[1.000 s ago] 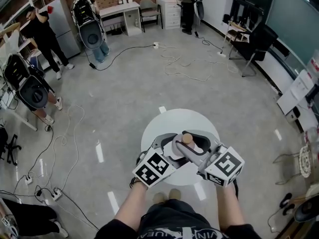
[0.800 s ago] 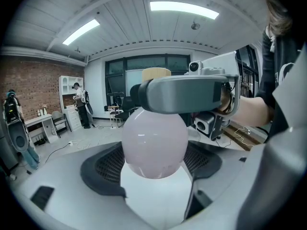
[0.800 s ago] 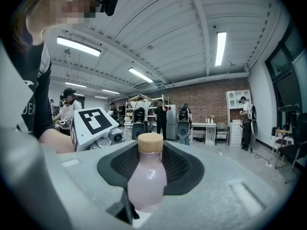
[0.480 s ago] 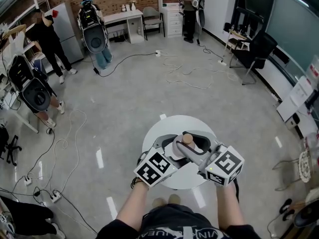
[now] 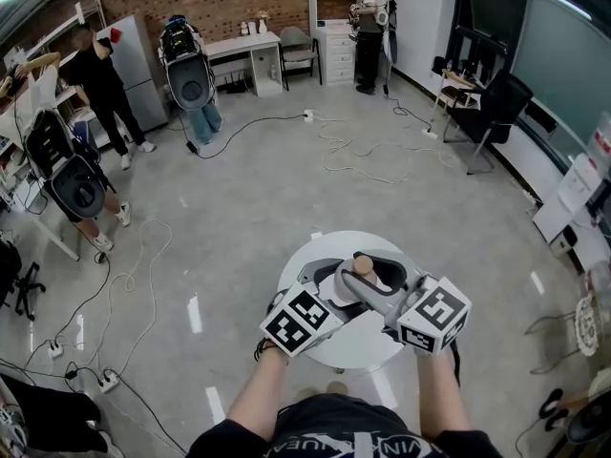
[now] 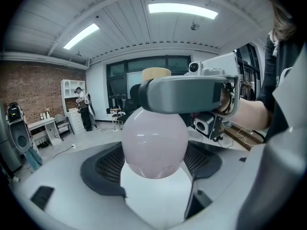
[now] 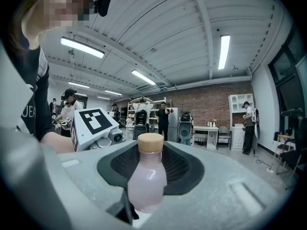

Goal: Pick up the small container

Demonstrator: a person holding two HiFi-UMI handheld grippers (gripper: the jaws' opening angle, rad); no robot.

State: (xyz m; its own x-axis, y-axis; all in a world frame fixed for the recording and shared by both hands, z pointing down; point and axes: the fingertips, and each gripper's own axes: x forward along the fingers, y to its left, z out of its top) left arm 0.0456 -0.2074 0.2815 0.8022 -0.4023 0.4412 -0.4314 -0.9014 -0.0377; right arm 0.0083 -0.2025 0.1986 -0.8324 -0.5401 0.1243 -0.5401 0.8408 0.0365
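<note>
Above the round white table, the small pale-pink bottle, tan-capped, is clasped from both sides: the left gripper and the right gripper are each clenched on it. Since a second ago, bottle and grippers have been raised slightly, so the pick-up appears accomplished.

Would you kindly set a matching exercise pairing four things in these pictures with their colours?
Things:
1. bottle
2. bottle cap
3. round table
4. left gripper's marker cube

Colours:
A. tan
B. black-and-white squares
C. pale pink
D. plain white

Pairs: 1-C, 2-A, 3-D, 4-B.
</note>
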